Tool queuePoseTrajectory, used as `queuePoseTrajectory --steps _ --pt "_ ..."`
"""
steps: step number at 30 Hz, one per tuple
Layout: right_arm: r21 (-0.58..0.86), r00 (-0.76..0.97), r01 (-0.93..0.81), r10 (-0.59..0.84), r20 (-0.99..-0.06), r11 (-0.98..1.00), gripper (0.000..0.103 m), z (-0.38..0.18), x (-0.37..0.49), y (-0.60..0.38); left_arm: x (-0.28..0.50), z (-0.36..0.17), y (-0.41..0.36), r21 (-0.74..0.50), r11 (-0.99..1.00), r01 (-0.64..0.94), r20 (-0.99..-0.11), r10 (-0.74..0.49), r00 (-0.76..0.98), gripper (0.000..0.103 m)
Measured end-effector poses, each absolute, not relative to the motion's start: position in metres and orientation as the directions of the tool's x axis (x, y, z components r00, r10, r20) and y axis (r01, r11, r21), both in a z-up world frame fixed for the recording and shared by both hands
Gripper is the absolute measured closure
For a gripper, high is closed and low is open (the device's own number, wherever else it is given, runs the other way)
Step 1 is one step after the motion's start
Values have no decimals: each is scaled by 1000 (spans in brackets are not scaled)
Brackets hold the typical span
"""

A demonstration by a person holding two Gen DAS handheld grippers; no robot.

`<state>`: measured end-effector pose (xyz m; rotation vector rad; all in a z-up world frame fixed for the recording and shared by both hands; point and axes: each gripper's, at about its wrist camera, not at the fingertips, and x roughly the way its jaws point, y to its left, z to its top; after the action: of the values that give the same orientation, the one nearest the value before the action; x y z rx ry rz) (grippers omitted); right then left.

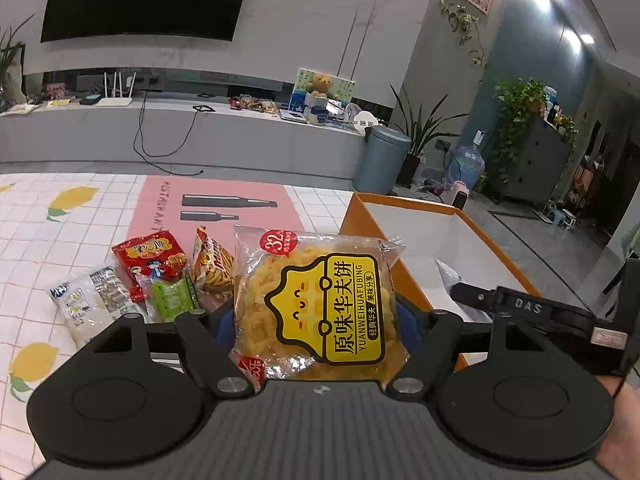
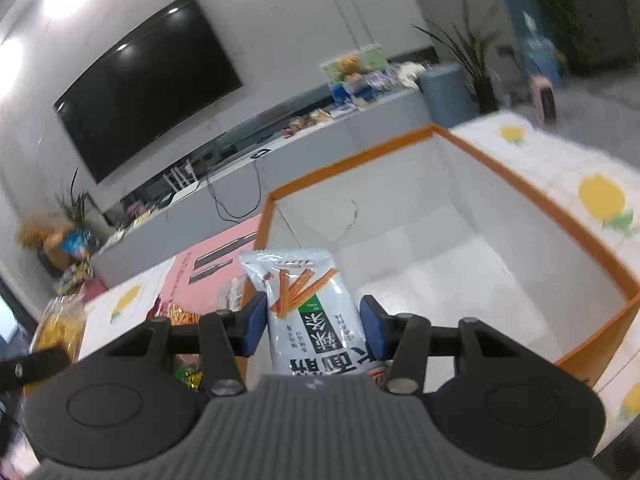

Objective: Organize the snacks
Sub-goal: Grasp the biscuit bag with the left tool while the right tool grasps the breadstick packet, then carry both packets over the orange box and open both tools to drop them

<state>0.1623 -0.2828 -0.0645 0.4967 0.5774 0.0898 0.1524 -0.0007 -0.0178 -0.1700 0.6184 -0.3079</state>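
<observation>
My left gripper (image 1: 318, 320) is shut on a clear packet of yellow waffle biscuits (image 1: 320, 300) with a yellow label, held up above the table beside the box. The box (image 1: 400, 200) is white inside with an orange rim. My right gripper (image 2: 314, 328) is shut on a white packet of stick snacks (image 2: 308, 304), held at the near left corner of the box (image 2: 348, 164), which looks bare inside. The left wrist view shows the right gripper's body (image 1: 520, 308) at the right. In the right wrist view the waffle packet (image 2: 60, 328) shows at the far left.
On the lemon-print tablecloth (image 1: 60, 220), left of the box, lie a red packet (image 1: 150, 260), an orange striped packet (image 1: 212, 264), a green packet (image 1: 174, 296) and a white packet (image 1: 88, 304). A pink mat (image 1: 220, 208) lies behind them. Beyond the table stands a grey bin (image 1: 380, 160).
</observation>
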Motion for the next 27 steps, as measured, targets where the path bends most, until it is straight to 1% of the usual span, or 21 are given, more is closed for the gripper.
queuePoseTrajectory --steps 6,9,11,13,15,16,17,21,24,27 --pt "521 861 92 196 -470 849 54 -69 168 -278 151 -28 -1 -251 938 240 -567 -343 748 17" --pt "510 851 80 208 -483 857 54 -69 173 -272 147 -30 -2 -239 941 240 -574 -336 746 17" --pt "495 854 97 184 -487 863 53 -69 173 -268 147 -31 -3 -235 942 239 -576 -334 746 17" --pt "487 858 110 164 -486 866 49 -69 172 -266 147 -31 -3 -239 941 241 -577 -337 744 17" --pt "505 863 95 182 -471 858 40 -68 171 -267 146 -31 -5 -234 940 250 -583 -341 737 17" --pt "522 867 80 199 -456 849 32 -67 169 -268 145 -31 -6 -226 940 254 -584 -340 737 17" --pt "541 869 66 218 -445 839 27 -66 167 -270 144 -31 -7 -219 941 258 -584 -338 738 17" --pt "582 882 61 229 -412 811 26 -60 159 -280 140 -31 -12 -203 944 260 -593 -329 735 17" --pt "581 901 81 190 -391 810 26 -51 155 -294 135 -23 -22 -201 939 278 -595 -342 727 16" --pt "572 923 95 144 -358 815 25 -40 147 -311 129 -9 -43 -165 932 322 -587 -356 727 16"
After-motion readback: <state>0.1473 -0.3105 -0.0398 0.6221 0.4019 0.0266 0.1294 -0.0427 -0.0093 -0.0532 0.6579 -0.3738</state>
